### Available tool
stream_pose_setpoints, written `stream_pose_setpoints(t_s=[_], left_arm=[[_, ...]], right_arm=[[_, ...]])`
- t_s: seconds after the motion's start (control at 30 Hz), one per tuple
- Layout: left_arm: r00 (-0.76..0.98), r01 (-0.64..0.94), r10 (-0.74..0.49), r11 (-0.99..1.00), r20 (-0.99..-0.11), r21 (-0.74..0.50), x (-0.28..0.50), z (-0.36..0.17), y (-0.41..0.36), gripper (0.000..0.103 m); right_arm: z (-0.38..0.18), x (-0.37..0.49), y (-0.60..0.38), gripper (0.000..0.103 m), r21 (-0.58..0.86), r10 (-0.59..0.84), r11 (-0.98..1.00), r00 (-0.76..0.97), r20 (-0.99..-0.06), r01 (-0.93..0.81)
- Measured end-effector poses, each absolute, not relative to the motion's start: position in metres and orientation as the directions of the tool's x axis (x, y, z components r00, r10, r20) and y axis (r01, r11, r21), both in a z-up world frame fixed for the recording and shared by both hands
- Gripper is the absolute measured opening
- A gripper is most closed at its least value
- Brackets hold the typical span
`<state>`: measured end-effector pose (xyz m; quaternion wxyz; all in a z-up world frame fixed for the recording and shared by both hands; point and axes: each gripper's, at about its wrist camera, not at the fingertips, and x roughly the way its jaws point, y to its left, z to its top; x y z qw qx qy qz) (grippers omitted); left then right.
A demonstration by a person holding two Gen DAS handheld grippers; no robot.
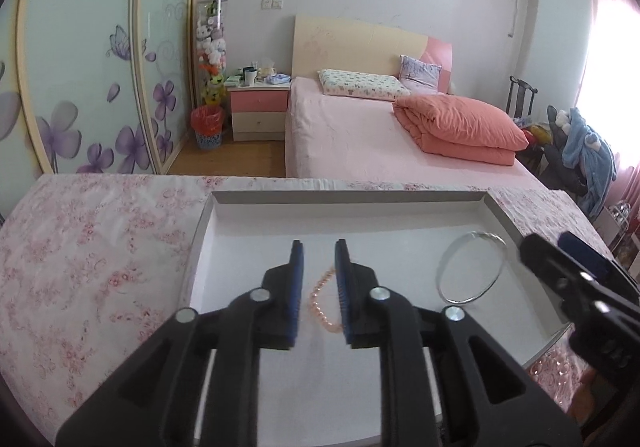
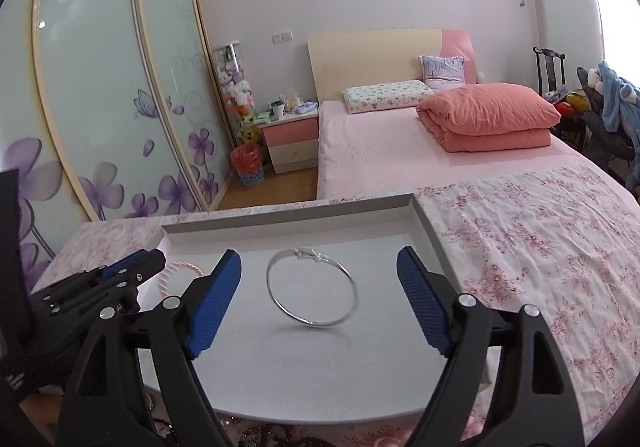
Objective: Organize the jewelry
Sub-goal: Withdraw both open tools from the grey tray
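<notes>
A shallow white tray (image 1: 348,197) (image 2: 288,217) lies on the floral cloth. A pink bead bracelet (image 1: 320,299) (image 2: 180,269) rests on the tray floor at its left side. My left gripper (image 1: 319,247) (image 2: 152,257) hovers just over it, jaws a small way apart, with the bracelet lying loose in the gap and the pads clear of it. A thin silver bangle (image 1: 486,235) (image 2: 316,323) sits on the tray floor at the right. My right gripper (image 2: 319,253) (image 1: 548,243) stands wide open in front of the bangle, fingers on either side and touching nothing.
The pink floral cloth (image 1: 100,239) (image 2: 540,247) spreads out around the tray. More beaded jewelry (image 2: 272,435) (image 1: 556,367) lies at the near edge, partly under the tray. A pink bed (image 1: 360,135) and sliding wardrobe doors (image 2: 100,87) stand beyond.
</notes>
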<state>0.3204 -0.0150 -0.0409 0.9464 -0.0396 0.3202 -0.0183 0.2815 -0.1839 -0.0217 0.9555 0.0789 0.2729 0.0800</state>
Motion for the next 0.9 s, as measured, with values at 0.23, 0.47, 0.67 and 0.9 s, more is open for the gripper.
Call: stream_pose_setpoints(t_s=[0.23, 0.47, 0.67, 0.9], left_arm=[[0.814, -0.008, -0.045, 0.996, -0.579, -0.088, 0.308, -0.026, -0.008, 0.020], [0.833, -0.032, -0.017, 0.996, -0.553, -0.079, 0.274, -0.013, 0.009, 0.025], [0.842, -0.055, 0.005, 0.995, -0.540, -0.078, 0.230, -0.010, 0.032, 0.032], [0.814, -0.087, 0.038, 0.995, -0.580, -0.057, 0.175, -0.029, 0.060, 0.041]], right_arm=[[-0.010, 0.278, -0.197, 0.080, 0.214, 0.175, 0.974, 0.857, -0.484, -0.078], [-0.002, 0.253, -0.211, 0.080, 0.202, 0.160, 0.977, 0.874, -0.459, -0.073], [0.000, 0.221, -0.237, 0.080, 0.201, 0.135, 0.979, 0.876, -0.462, -0.045], [-0.026, 0.201, -0.252, 0.076, 0.140, 0.099, 0.990, 0.814, -0.572, -0.022]])
